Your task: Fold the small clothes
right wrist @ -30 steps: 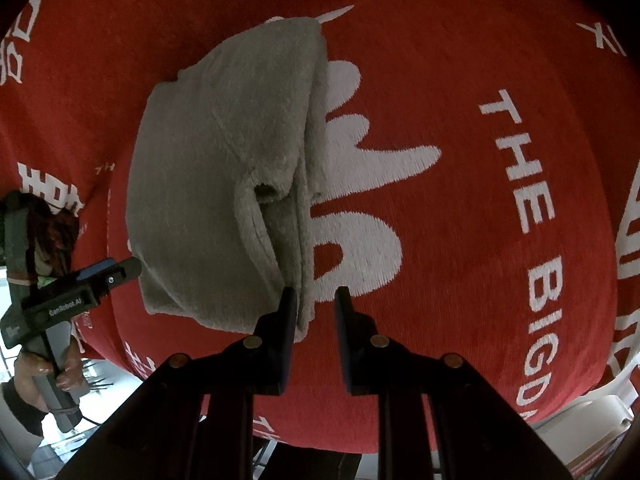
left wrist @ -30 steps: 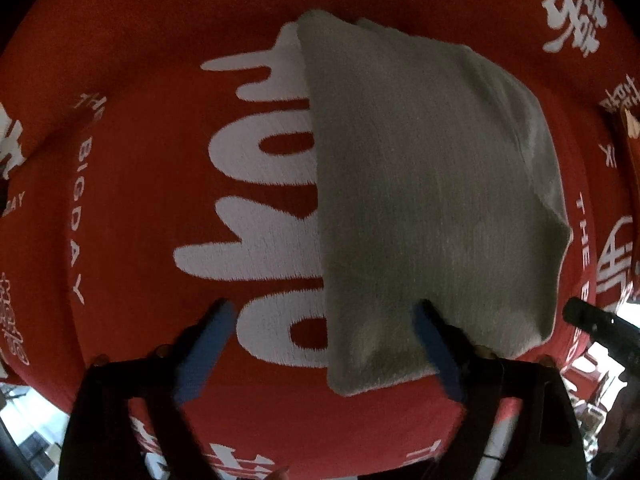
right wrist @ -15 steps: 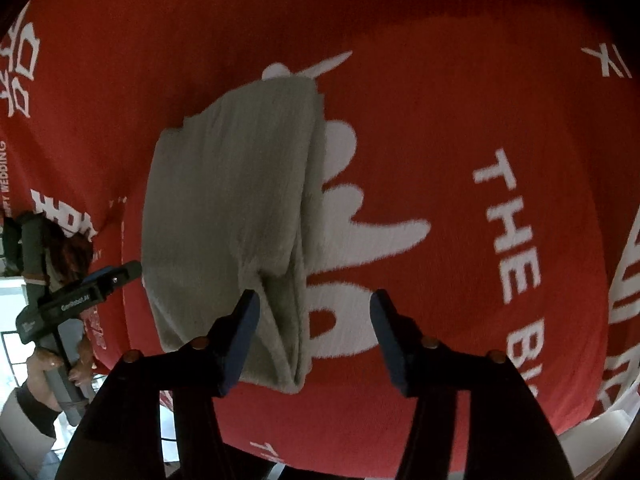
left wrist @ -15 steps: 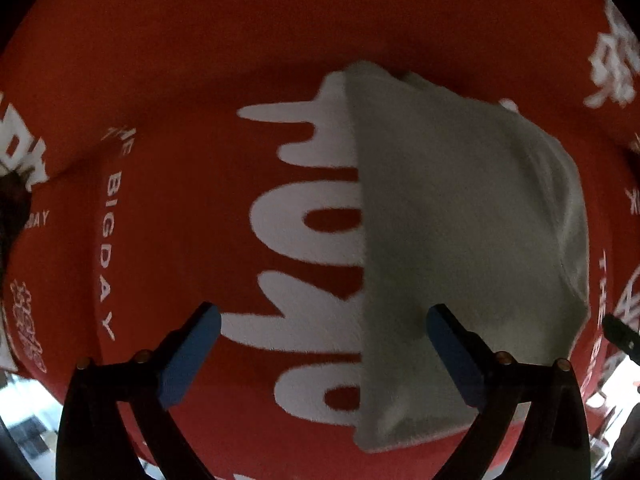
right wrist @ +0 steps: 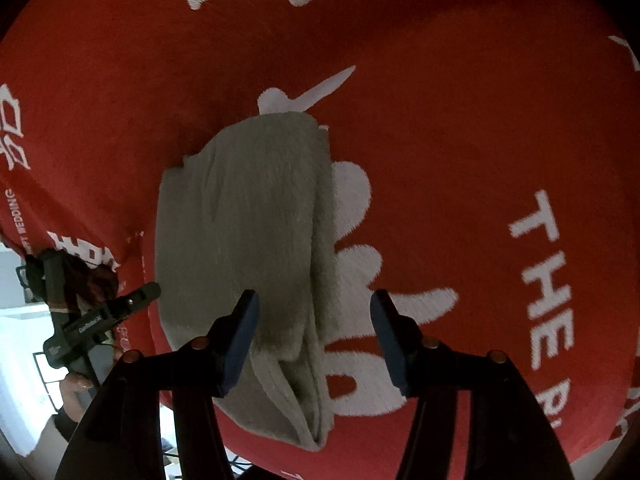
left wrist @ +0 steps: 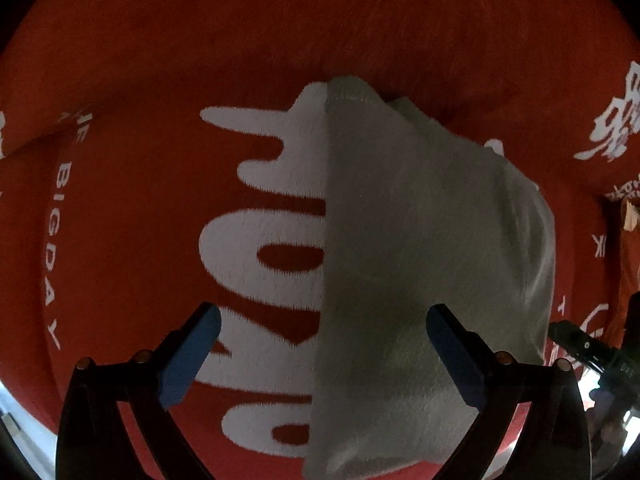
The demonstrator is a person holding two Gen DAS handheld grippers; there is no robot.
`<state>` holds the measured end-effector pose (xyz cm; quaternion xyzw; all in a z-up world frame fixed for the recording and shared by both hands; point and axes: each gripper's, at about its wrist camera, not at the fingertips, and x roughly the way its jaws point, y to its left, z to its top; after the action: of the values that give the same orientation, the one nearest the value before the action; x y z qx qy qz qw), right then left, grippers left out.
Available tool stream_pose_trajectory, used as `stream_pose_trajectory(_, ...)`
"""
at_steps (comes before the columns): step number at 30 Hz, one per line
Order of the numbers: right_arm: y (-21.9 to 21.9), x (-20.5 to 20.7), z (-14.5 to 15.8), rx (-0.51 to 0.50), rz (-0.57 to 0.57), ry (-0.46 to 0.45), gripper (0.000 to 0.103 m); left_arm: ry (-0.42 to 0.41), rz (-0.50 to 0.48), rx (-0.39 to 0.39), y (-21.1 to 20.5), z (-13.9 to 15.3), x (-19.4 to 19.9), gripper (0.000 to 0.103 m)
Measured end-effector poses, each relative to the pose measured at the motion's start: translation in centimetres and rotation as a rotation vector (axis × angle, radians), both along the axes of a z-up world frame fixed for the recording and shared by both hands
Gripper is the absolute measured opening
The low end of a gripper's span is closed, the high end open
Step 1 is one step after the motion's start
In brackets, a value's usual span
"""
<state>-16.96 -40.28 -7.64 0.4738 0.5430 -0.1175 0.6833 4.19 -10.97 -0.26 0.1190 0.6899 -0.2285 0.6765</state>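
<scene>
Left wrist view: left gripper (left wrist: 323, 354) spread wide, blue pads (left wrist: 188, 360) clear of cloth, holding nothing. Folded grey garment (left wrist: 420, 264) lies flat on red cloth (left wrist: 140, 220) with white lettering, straight folded edge running between fingers.

Right wrist view: right gripper (right wrist: 314, 340) jaws just been opening, now apart, nothing gripped; garment's (right wrist: 248, 216) layered edge lies between them, unpinched. Left gripper (right wrist: 100, 320) visible beside garment's left edge.

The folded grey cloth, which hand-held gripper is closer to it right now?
About level. The left hand-held gripper hangs open over the folded grey cloth, straddling its straight edge. The right hand-held gripper is open too, straddling its layered edge. Neither is pressing it.
</scene>
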Motion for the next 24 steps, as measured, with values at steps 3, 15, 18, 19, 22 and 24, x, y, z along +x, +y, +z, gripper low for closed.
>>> stream_pose_trajectory(3, -0.3, 0.6, -0.4, 0.019, -0.018, -0.012, 0.062, -0.008, -0.001, 0.011, -0.6, -0.5, 0.3, 0.103)
stream_pose_trajectory(15, -0.2, 5.8, 0.2, 0.005, 0.043, -0.14, 0.01, -0.041, 0.018, 0.001, -0.5, -0.8, 0.9, 0.103)
stream_pose_trajectory(18, -1.2, 5.0, -1.0, -0.007, 0.017, -0.067, 0.01, -0.036, 0.016, 0.003, -0.6, -0.9, 0.7, 0.103)
stream_pose_trajectory(19, -1.6, 4.5, -1.6, 0.006, 0.002, -0.047, 0.01, -0.039, 0.013, 0.005, -0.6, -0.9, 0.6, 0.103)
stream_pose_trajectory(22, -2.5, 3.1, -2.0, 0.039, -0.032, -0.035, 0.024, -0.039, -0.012, 0.004, -0.7, -0.8, 0.5, 0.103)
stream_pose_trajectory(24, -2.8, 2.4, -1.7, 0.043, -0.03, -0.034, 0.054, -0.036, -0.023, -0.001, -0.8, -0.9, 0.6, 0.103)
